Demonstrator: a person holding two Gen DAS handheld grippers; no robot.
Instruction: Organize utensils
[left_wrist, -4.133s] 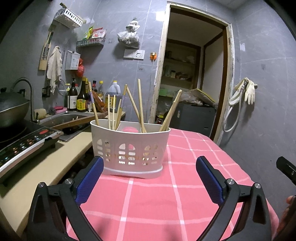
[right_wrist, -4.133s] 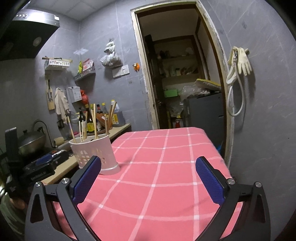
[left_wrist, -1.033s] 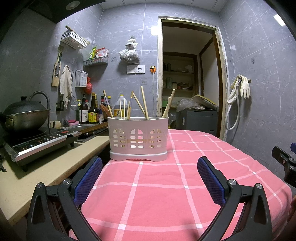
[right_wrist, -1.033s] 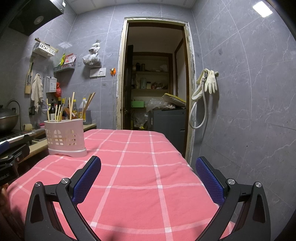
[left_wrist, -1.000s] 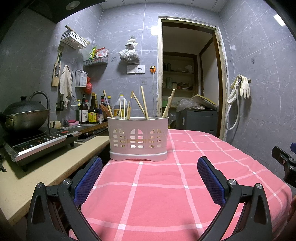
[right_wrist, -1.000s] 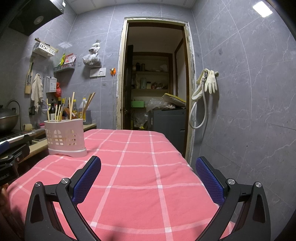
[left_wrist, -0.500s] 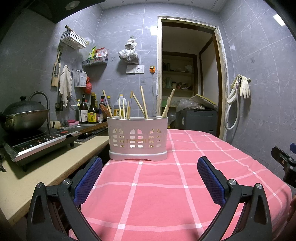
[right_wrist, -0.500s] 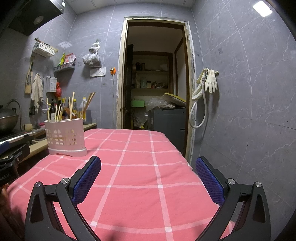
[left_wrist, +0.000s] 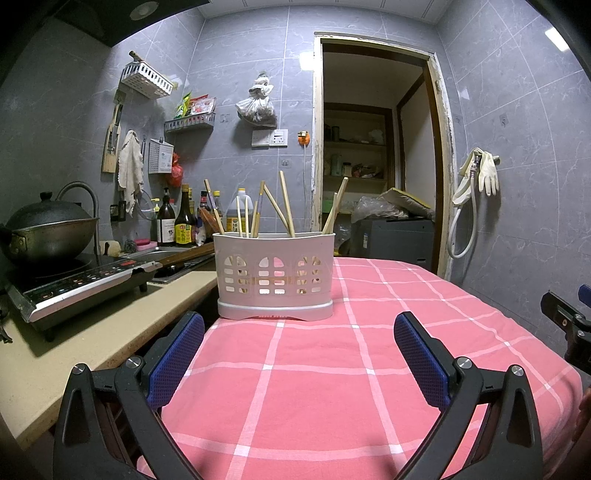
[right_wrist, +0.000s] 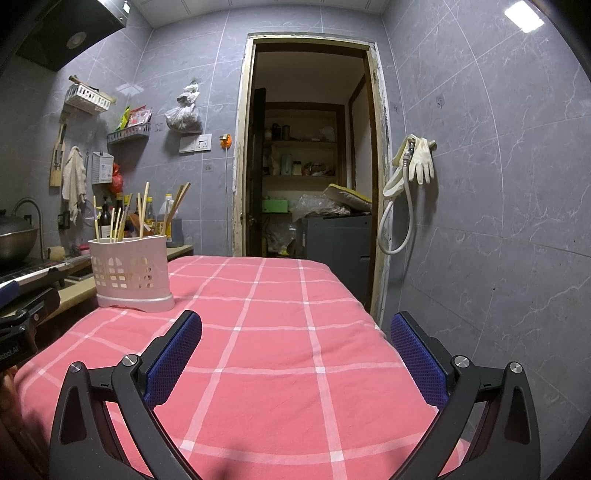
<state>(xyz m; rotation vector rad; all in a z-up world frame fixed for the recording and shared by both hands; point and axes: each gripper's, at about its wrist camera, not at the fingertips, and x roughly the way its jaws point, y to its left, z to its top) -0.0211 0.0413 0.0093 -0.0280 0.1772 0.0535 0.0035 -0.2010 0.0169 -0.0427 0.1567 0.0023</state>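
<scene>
Chopsticks (left_wrist: 286, 208) in holder (left_wrist: 275, 275) on table (left_wrist: 332, 369) (counter (left_wrist: 92, 332) left)

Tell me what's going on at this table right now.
A person holds two grasping tools over a pink checked tablecloth. Both the left tool and the right tool are open and hold nothing. The chopsticks stand in the white holder at the table's edge by the counter. Nothing loose shows on the cloth.

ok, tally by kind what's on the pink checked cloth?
white utensil holder: 1
wooden chopsticks: 9 counted, all standing in the holder; some overlap, so more may be hidden
Total: 10
</scene>
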